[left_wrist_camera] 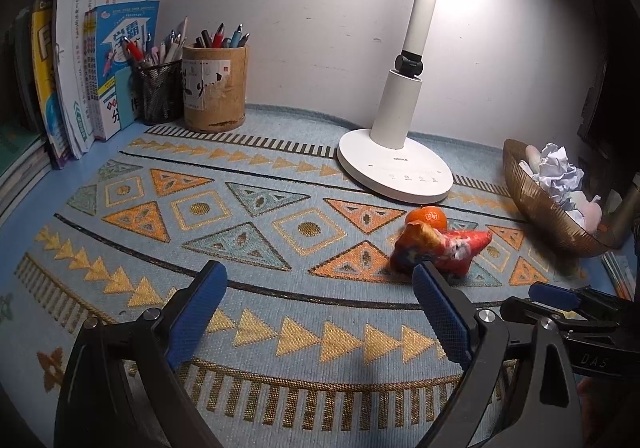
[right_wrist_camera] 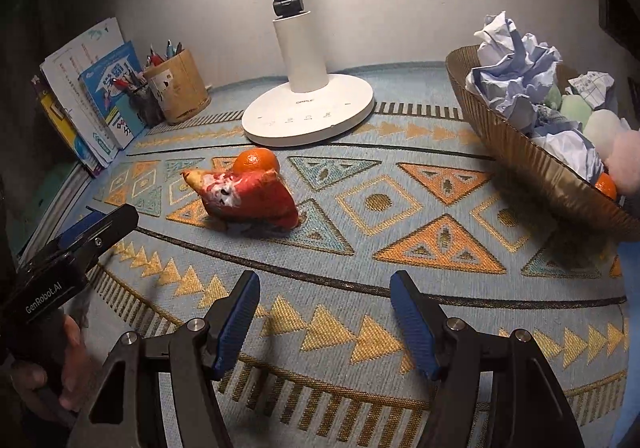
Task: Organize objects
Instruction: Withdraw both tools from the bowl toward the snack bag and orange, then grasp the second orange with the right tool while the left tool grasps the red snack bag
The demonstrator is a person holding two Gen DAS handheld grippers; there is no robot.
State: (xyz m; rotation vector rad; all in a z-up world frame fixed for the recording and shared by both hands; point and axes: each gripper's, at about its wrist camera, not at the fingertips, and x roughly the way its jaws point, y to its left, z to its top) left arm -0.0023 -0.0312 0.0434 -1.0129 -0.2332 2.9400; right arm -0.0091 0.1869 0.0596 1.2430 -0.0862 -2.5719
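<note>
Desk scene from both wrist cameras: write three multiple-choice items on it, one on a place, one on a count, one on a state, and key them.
1. Where is the loose orange?
A. in the basket
B. on the mat, touching the red snack bag
C. on the lamp base

2. How many pen holders stand by the books?
A. one
B. two
C. four

3. How is the right gripper?
A. open, holding nothing
B. shut on the orange
C. shut on paper

Key: 1 B, it rests against the bag before the lamp base. 2 B, mesh cup and bamboo pot. 3 A, bare mat shows between its fingers.

Patterned mat (left_wrist_camera: 248,207): lamp (left_wrist_camera: 394,167), basket (right_wrist_camera: 532,163), tangerine (right_wrist_camera: 256,160), red toy (right_wrist_camera: 250,193), 2 penholders (left_wrist_camera: 192,91).
</note>
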